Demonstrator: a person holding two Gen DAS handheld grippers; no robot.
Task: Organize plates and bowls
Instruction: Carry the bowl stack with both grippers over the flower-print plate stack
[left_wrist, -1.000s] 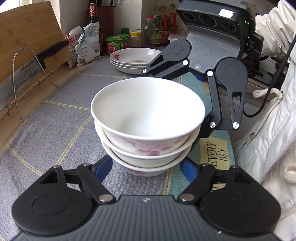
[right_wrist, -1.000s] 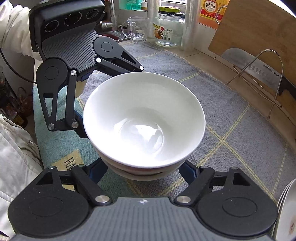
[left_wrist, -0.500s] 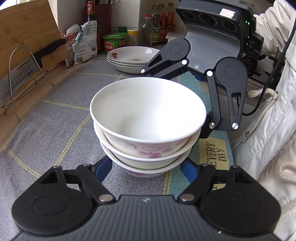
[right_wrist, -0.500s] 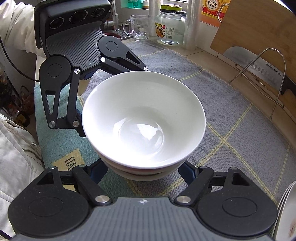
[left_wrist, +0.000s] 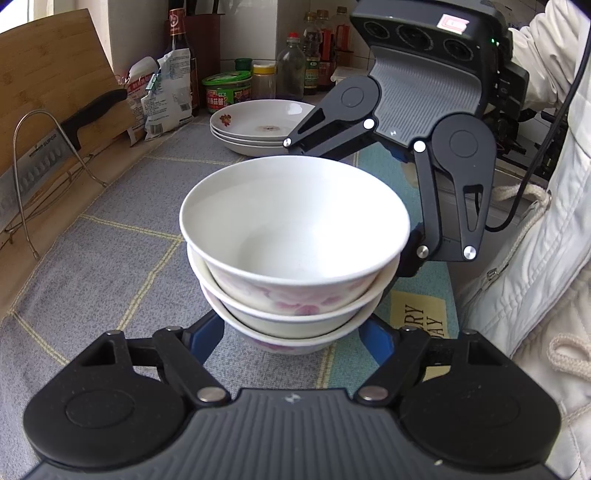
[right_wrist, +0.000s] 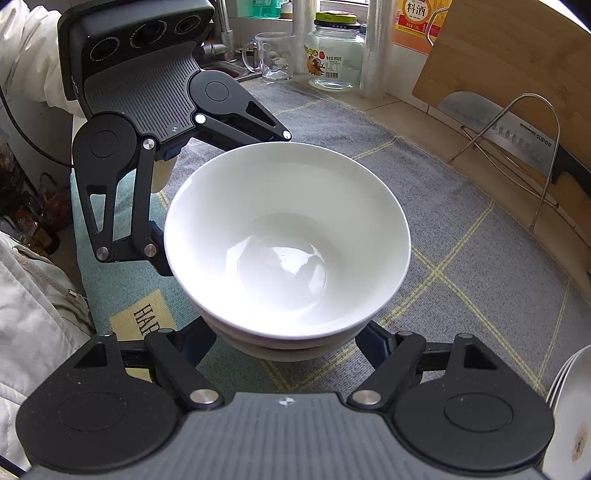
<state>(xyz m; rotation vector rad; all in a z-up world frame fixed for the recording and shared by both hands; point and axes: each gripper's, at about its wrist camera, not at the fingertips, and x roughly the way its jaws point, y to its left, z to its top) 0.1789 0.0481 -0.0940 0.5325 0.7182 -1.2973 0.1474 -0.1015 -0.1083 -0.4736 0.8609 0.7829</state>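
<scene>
Covering counter: grey checked mat (left_wrist: 110, 236) | both tongs (left_wrist: 291, 334) (right_wrist: 284, 341) grip bowl stack (left_wrist: 295, 254)

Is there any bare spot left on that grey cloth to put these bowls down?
Yes: the grey checked cloth lies bare between the stack of three white floral bowls and the wire knife rack. It is crowded by the stacked white plates and the jars and bottles.
</scene>
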